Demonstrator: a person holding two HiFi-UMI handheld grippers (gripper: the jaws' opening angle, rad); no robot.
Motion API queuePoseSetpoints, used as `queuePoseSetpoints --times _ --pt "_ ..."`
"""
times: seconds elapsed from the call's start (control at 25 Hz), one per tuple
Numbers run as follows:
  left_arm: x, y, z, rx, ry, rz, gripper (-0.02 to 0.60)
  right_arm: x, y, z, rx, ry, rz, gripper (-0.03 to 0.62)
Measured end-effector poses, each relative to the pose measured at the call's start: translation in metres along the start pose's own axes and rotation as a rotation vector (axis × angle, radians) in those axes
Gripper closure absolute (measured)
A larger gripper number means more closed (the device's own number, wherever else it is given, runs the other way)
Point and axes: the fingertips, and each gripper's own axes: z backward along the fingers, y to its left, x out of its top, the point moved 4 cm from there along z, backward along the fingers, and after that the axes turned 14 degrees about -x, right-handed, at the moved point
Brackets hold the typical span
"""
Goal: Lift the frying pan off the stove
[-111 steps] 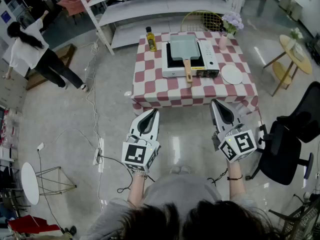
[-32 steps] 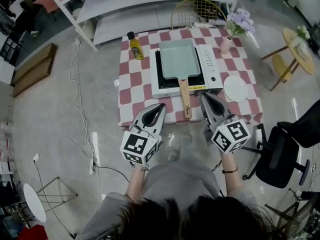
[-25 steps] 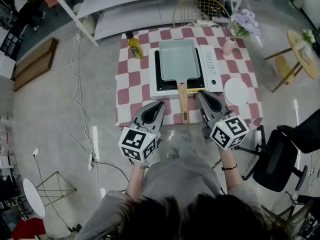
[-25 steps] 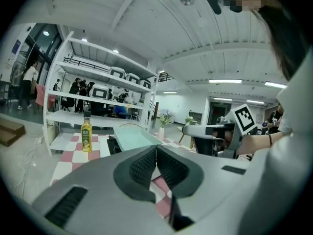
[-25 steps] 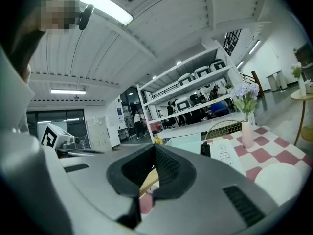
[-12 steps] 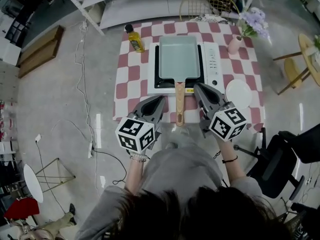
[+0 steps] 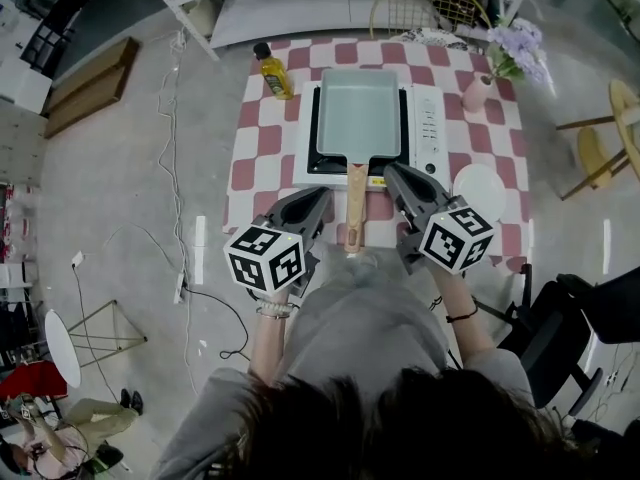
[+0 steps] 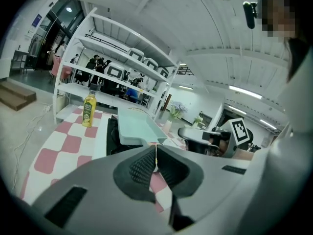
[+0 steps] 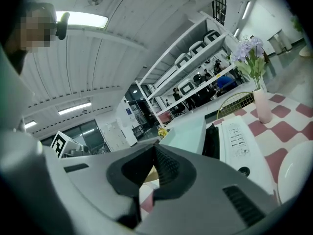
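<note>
In the head view the stove's (image 7: 425, 138) burner lies hidden under the frying pan (image 7: 358, 118), and the near edge of the checked table (image 7: 250, 168) disappears behind the left gripper (image 7: 322, 194) and right gripper (image 7: 390, 171). The shelving (image 7: 300, 8) is cut by the upper edge, the side table (image 7: 622, 118) and chair (image 7: 590, 318) by the right edge, a person (image 7: 45, 438) by the lower left corner. In the left gripper view the pan's handle vanishes behind the gripper's body at lower centre; the oil bottle's (image 8: 88, 110) label is too small to read. In the right gripper view the plate (image 9: 296, 173) is cut off at lower right
</note>
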Motion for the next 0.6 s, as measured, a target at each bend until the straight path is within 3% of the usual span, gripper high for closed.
queuePoseSetpoints --times 0.32,0.6 --pt "-0.007 0.004 -0.001 -0.026 0.057 0.092 0.552 -0.007 -0.001 -0.008 0.014 0.065 -0.086 0.571" --pt "-0.011 0.005 -0.008 -0.113 0.087 0.159 0.552 -0.014 -0.001 -0.019 0.013 0.120 -0.179 0.569"
